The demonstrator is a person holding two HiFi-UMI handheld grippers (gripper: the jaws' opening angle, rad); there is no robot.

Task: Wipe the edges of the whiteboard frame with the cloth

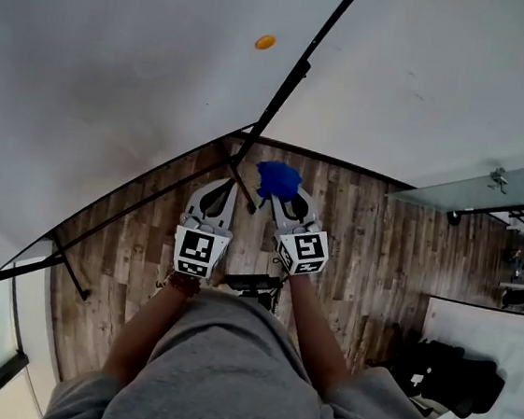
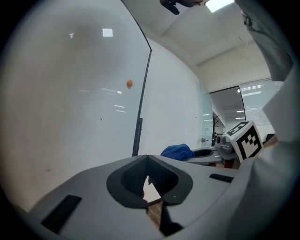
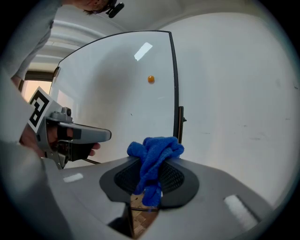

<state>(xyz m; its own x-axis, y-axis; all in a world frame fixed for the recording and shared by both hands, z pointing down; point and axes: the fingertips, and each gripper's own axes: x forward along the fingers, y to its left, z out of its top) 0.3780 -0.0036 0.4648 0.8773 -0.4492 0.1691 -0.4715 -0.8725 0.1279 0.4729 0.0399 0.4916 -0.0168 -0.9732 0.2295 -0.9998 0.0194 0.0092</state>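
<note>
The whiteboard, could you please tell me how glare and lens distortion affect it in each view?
Left gripper view: bright reflections glint on the whiteboard, with a dark vignette at the corners. Right gripper view: one bright reflection, and the black frame bows. Head view: no glare, the lower frame edge curves.

crumpled blue cloth [image 3: 154, 160], upright black whiteboard frame [image 3: 174, 84]

Grey sweatshirt [image 1: 224, 378], beaded bracelet [image 1: 181, 283], pale grey left gripper [image 2: 148, 164] and right gripper [image 3: 152, 173], black-and-white marker cubes [image 1: 196, 251]

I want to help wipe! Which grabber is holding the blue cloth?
The right gripper: the blue cloth is pinched in its jaws. The left gripper is shut on nothing.
</note>
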